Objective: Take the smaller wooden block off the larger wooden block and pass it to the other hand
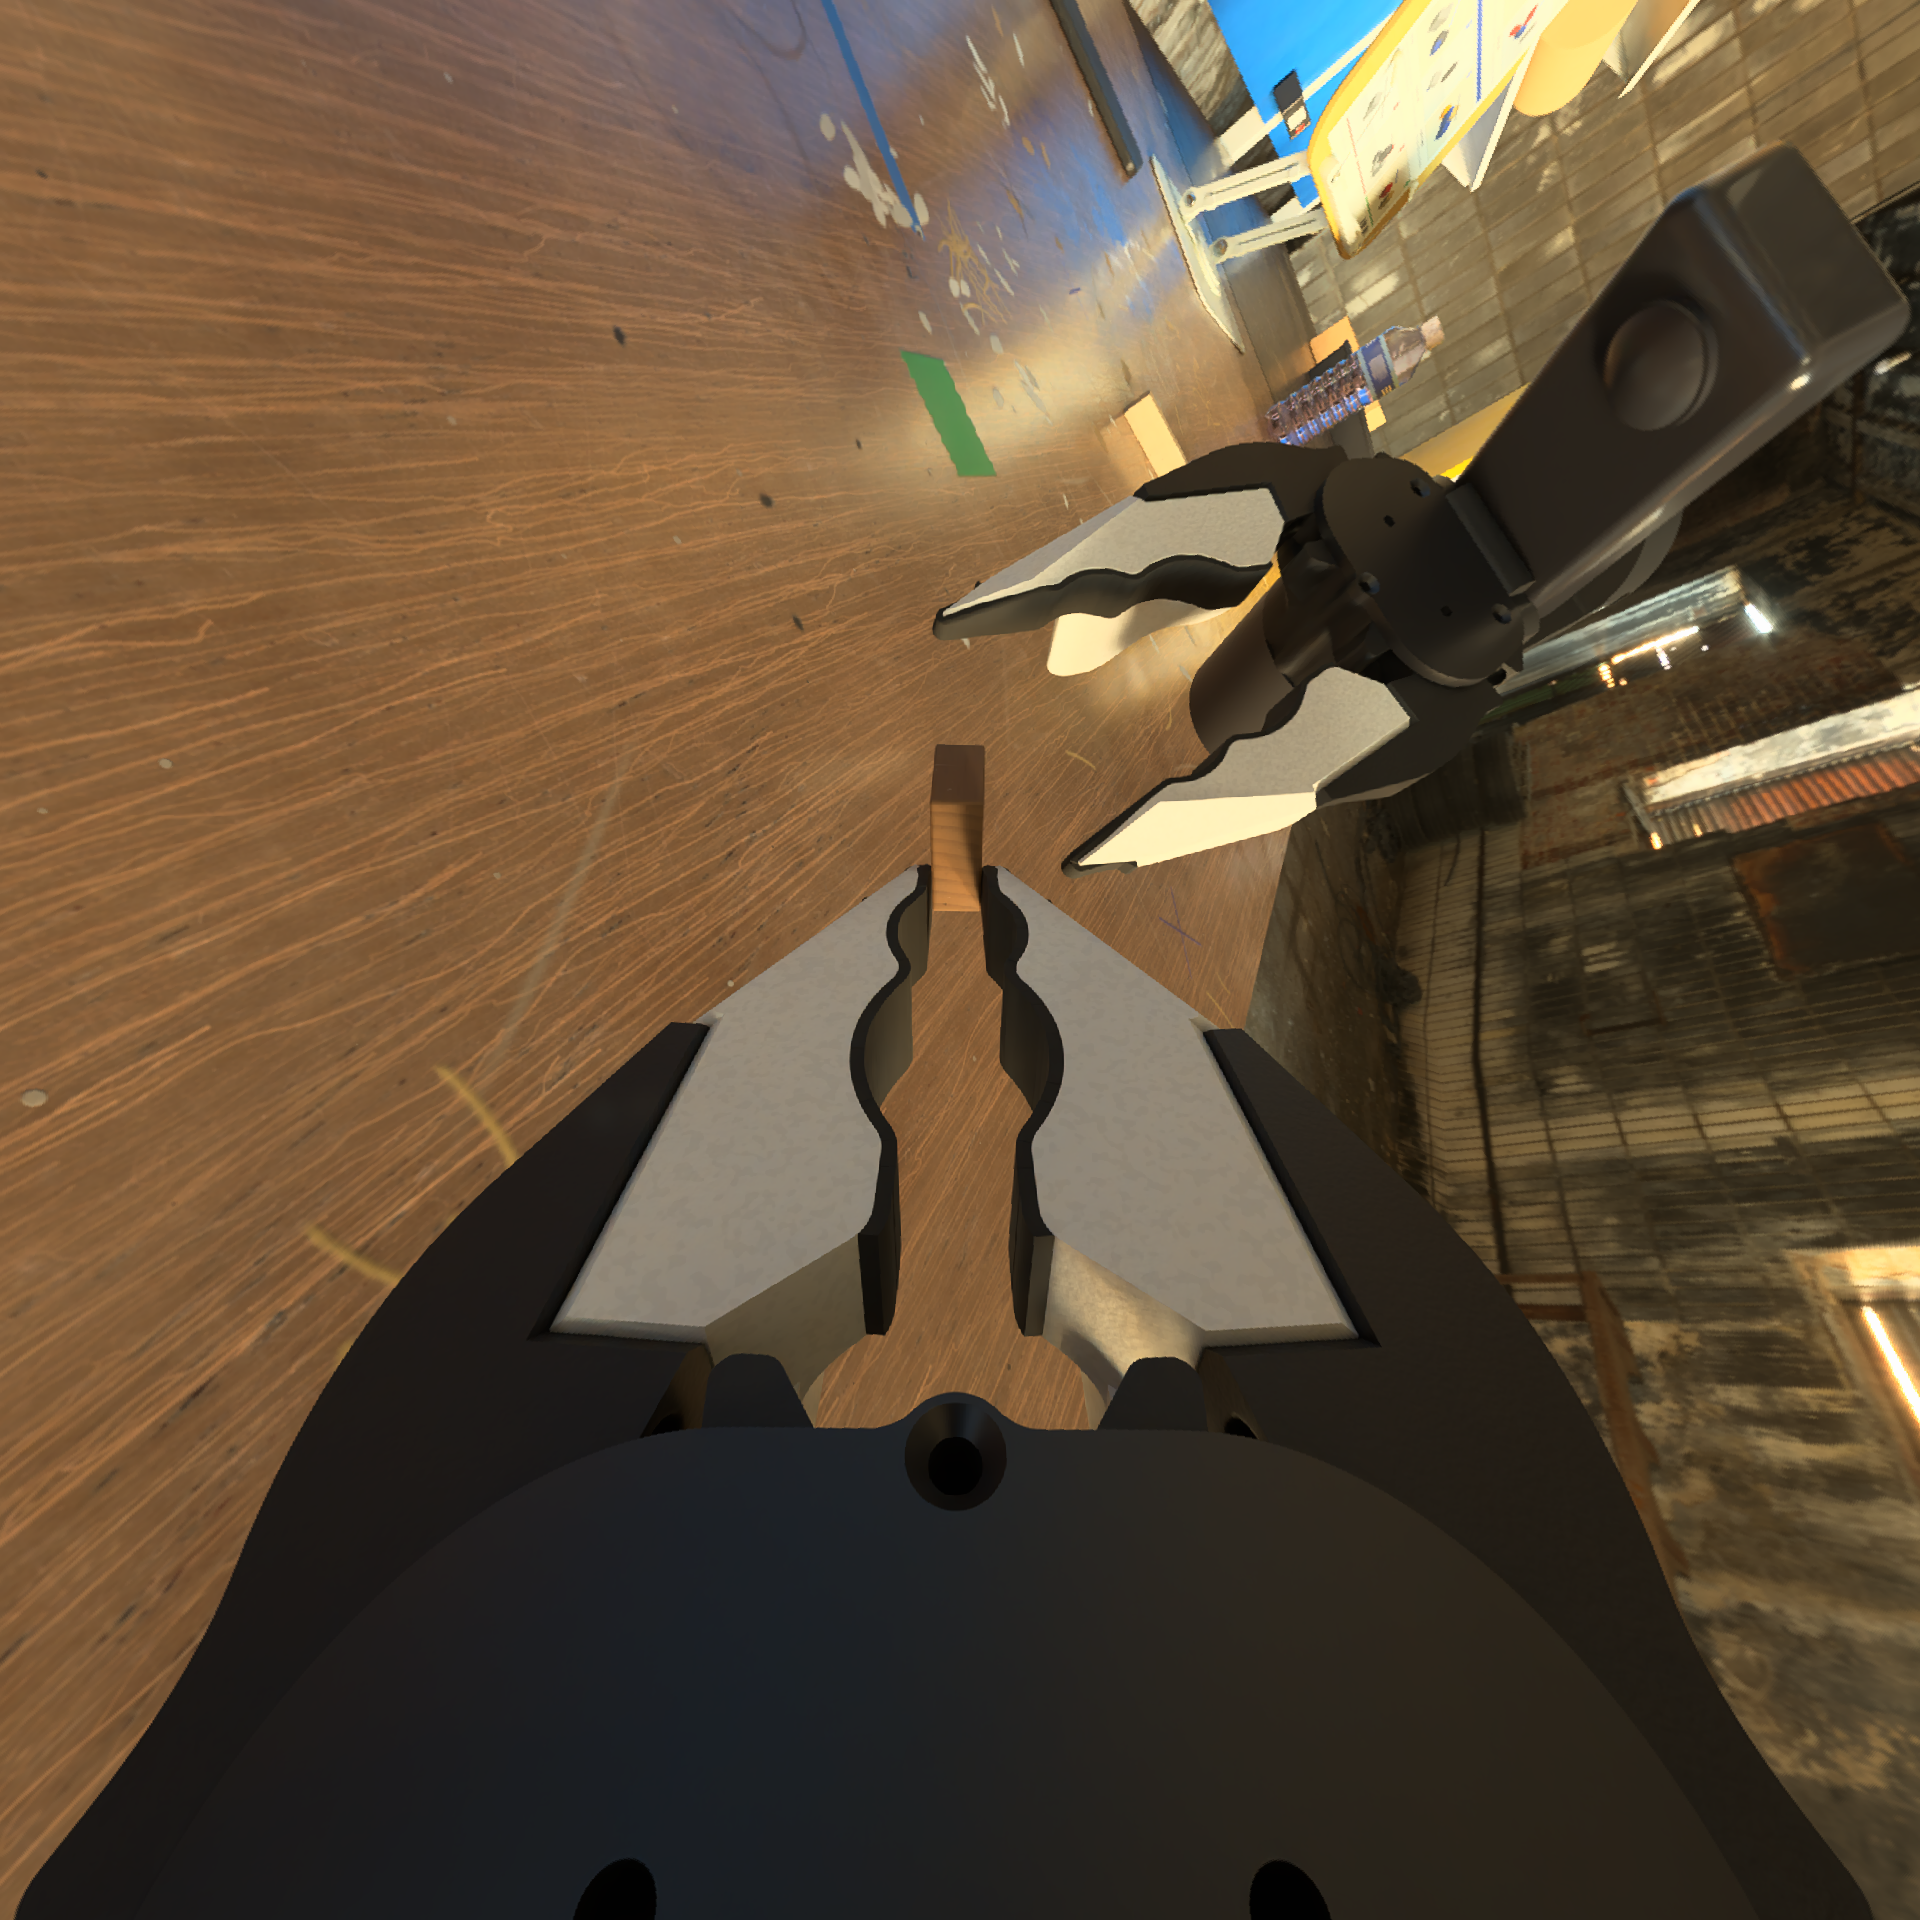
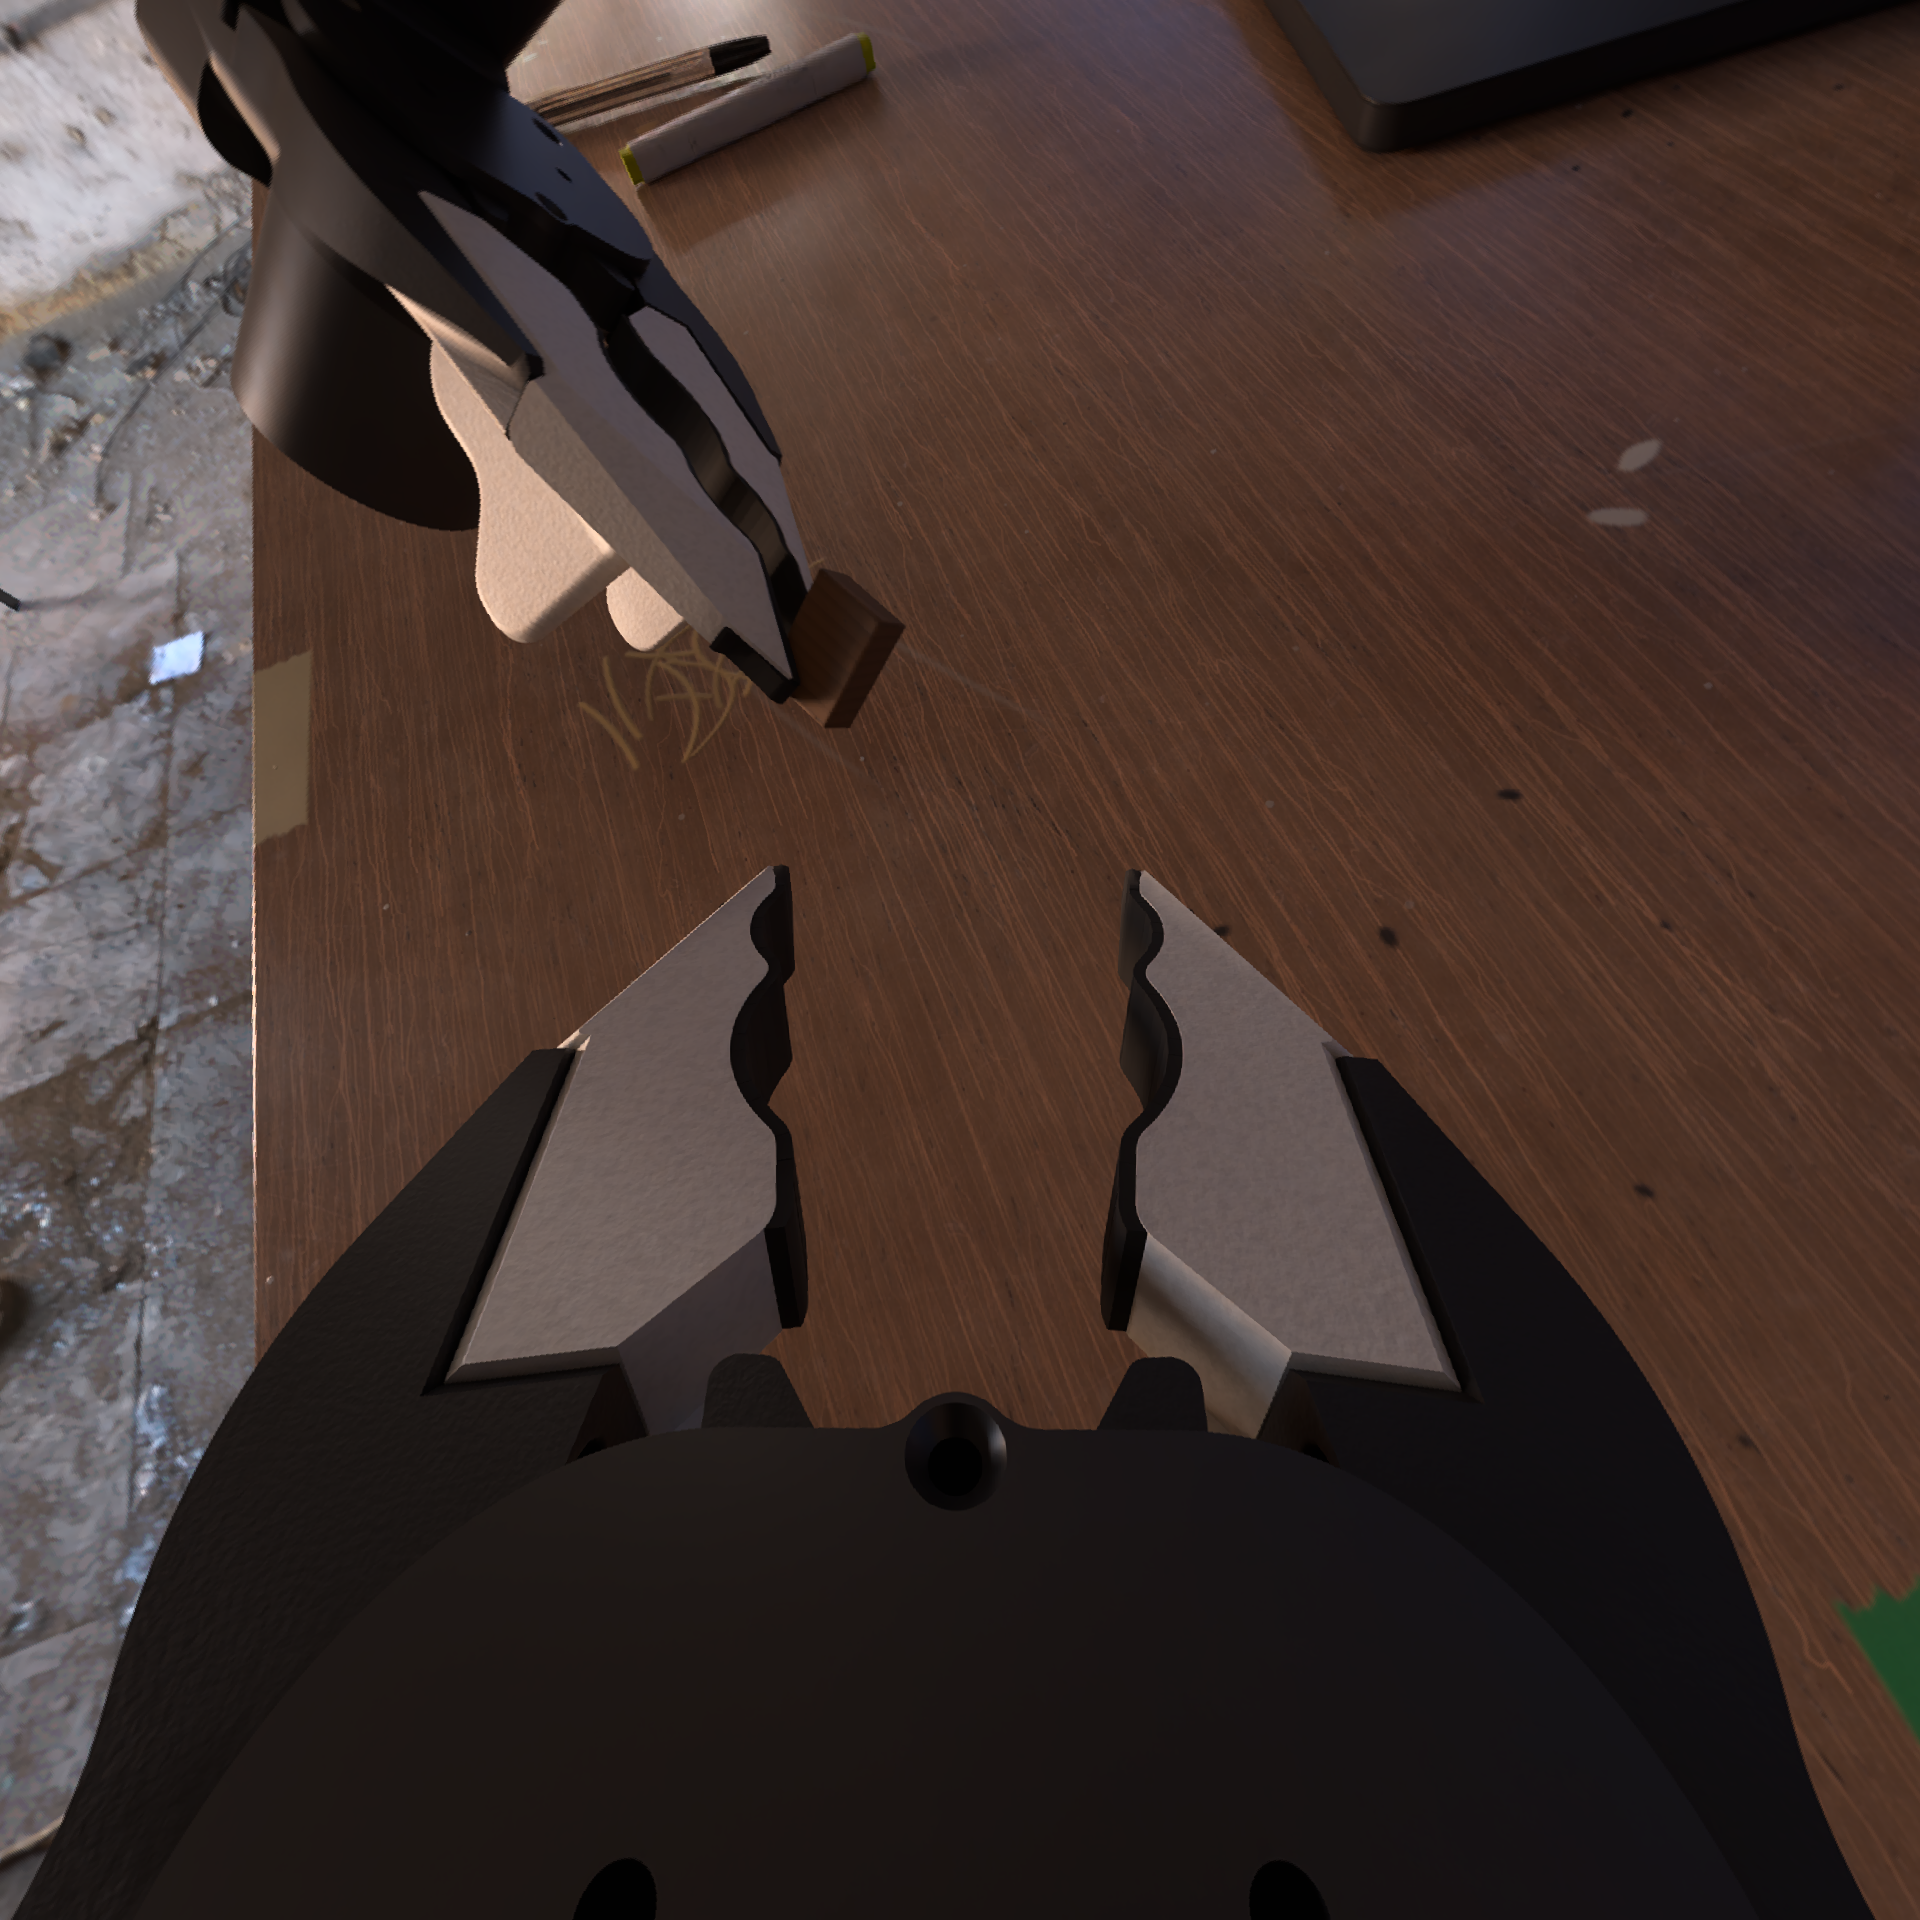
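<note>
Desk (image 2: 1351, 727) of scratched brown wood fills both views. Above it the left gripper (image 1: 956, 883) pinches the smaller wooden block (image 1: 957, 831) at its fingertips, holding it clear of the surface. To its right, the right gripper (image 2: 956, 894) waits with jaws wide and nothing between them. The block looks light, stiff and smooth-sided; its free end, jutting past the fingertips, seems the place to grip. Only the left wrist view shows a pale block (image 1: 1148, 436), possibly the larger one, and a bottle (image 1: 1351, 379) far off. Only the right wrist view shows a marker (image 2: 748, 104) and pen (image 2: 655, 71).

seemingly no legible text anywhere
</note>
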`<action>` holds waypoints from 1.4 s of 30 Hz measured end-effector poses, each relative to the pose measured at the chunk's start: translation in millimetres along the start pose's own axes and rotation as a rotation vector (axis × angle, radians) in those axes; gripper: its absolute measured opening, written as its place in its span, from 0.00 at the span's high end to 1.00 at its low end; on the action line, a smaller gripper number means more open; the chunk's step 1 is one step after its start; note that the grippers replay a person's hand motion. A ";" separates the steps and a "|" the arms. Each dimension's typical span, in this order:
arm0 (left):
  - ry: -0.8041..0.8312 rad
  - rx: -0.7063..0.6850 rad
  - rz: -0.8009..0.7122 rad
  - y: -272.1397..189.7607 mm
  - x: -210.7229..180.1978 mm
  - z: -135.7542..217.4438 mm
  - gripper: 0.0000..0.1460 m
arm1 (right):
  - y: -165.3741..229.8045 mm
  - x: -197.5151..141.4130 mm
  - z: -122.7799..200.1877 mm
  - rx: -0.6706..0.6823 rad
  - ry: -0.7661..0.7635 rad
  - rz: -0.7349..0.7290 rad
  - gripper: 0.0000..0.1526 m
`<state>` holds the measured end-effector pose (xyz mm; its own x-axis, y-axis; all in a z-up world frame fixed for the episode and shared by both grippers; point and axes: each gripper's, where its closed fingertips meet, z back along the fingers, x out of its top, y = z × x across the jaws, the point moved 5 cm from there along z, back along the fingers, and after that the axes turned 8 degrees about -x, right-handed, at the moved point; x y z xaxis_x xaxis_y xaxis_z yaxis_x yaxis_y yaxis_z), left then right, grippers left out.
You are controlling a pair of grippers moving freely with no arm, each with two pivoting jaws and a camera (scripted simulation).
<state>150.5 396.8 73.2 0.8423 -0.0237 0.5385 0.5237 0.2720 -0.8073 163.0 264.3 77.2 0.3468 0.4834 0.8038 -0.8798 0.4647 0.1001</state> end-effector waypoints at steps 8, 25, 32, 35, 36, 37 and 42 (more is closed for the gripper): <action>0.044 -0.092 0.117 2.8 1.3 -1.5 0.94 | 9.2 16.4 -5.8 0.007 -0.112 0.161 0.56; 0.116 -0.290 0.248 2.8 12.6 -5.7 0.94 | 17.9 29.6 -22.7 0.061 -0.151 0.337 0.80; 0.113 -0.282 0.255 5.9 15.9 -4.9 0.93 | 15.4 30.2 -24.4 0.047 -0.144 0.314 0.82; 0.077 -0.209 0.208 12.3 16.9 5.1 0.72 | 8.7 27.8 -24.9 -0.004 -0.105 0.290 0.82; 0.067 -0.183 0.189 14.1 17.5 8.6 0.71 | 7.0 26.2 -25.8 -0.022 -0.084 0.284 0.82; 0.058 -0.169 0.178 15.2 17.8 11.7 0.70 | 5.7 24.9 -26.7 -0.039 -0.065 0.280 0.82; 0.040 -0.170 0.166 15.3 17.5 15.3 0.70 | 3.1 21.5 -32.4 -0.075 0.004 0.269 0.82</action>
<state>171.3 415.4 74.0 0.9212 -0.0312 0.3879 0.3889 0.1097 -0.9147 178.3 300.1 75.8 0.1054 0.5994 0.7935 -0.9137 0.3733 -0.1606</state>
